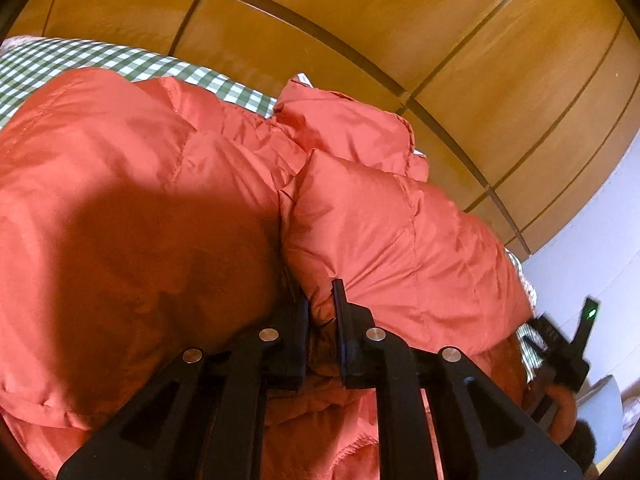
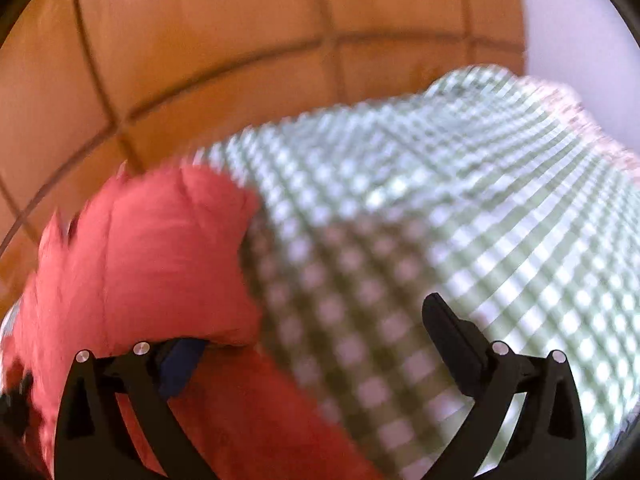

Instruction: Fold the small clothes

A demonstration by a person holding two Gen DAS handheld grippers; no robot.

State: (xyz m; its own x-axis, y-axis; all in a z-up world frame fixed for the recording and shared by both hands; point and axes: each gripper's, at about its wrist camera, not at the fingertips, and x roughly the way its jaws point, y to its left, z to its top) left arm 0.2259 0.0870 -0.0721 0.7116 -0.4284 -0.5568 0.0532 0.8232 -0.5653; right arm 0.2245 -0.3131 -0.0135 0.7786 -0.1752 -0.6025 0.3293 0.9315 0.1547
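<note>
A puffy orange-red quilted jacket (image 1: 132, 200) lies on a green-and-white checked cloth (image 1: 120, 64). My left gripper (image 1: 322, 312) is shut on a fold of the jacket, which bulges up between and beyond the two fingers. In the right wrist view the jacket (image 2: 136, 264) lies at the left on the checked cloth (image 2: 460, 200). My right gripper (image 2: 316, 332) is open wide. Its left finger (image 2: 180, 364) is tucked under the jacket's edge and its right finger (image 2: 452, 340) stands over the cloth. The right view is blurred by motion.
Brown wooden panelled doors (image 1: 360, 40) stand close behind the cloth-covered surface. A pale wall (image 1: 592, 240) is at the right. The other gripper, with a green light (image 1: 576, 344), shows at the lower right of the left view.
</note>
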